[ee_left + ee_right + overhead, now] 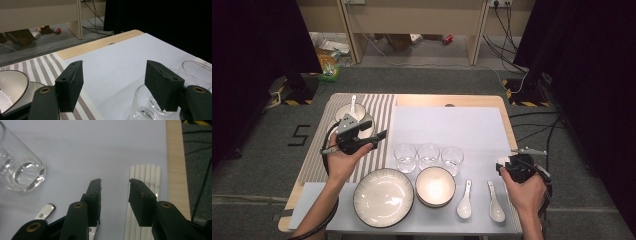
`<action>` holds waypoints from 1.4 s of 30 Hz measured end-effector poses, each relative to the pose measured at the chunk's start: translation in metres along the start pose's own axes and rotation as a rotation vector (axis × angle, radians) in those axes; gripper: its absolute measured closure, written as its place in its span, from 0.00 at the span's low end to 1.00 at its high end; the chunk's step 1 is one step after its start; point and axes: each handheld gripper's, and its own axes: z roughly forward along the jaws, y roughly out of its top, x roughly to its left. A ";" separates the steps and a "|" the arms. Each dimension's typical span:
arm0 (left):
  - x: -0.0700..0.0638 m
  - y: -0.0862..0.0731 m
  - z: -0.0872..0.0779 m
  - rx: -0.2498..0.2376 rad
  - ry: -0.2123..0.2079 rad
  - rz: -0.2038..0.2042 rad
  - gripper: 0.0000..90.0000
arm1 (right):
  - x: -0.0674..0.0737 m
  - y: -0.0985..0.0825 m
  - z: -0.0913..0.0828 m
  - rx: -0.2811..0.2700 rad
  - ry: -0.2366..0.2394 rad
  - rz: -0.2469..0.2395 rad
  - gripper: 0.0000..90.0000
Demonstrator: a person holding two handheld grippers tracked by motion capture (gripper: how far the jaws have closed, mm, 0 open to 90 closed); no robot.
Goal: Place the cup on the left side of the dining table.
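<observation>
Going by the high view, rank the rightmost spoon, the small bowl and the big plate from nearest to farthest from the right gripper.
From the right gripper:
1. Rightmost spoon, just left of the hand that holds it.
2. Small bowl, mid-table by the front edge.
3. Big plate, left of that bowl.

chopsticks (143,202) right of spoons (480,200) (glasses (428,156) behind)

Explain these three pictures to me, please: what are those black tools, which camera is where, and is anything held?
A person holds a hand-held gripper in each hand: the left hand-held gripper and the right hand-held gripper. The high view looks down on the table; each other camera rides on a tool, looking along its jaws. On the grey mat lie three glasses, a plate, a bowl and two spoons. White straws lie near the right jaws. Both stand open, holding nothing.
</observation>
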 end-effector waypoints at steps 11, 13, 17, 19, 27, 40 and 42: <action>-0.004 -0.003 0.004 -0.002 -0.016 -0.006 0.34 | -0.011 -0.006 0.019 0.166 -0.006 0.064 0.77; -0.004 -0.003 0.004 0.000 -0.019 -0.008 0.34 | -0.012 -0.006 0.020 0.178 -0.009 0.060 0.78; -0.004 -0.003 0.003 -0.001 -0.021 -0.013 0.34 | -0.013 -0.007 0.023 0.205 -0.010 0.062 0.80; -0.004 -0.003 0.003 -0.001 -0.019 -0.012 0.34 | -0.012 -0.008 0.024 0.219 -0.012 0.064 0.81; -0.003 -0.003 0.001 -0.006 -0.020 -0.015 0.34 | -0.010 -0.008 0.029 0.249 -0.032 0.048 0.84; -0.003 -0.003 0.001 -0.009 -0.023 -0.018 0.34 | 0.002 -0.005 0.037 0.312 -0.083 -0.003 0.93; -0.003 -0.003 0.001 -0.010 -0.023 -0.018 0.34 | 0.002 -0.003 0.037 0.324 -0.087 0.015 0.93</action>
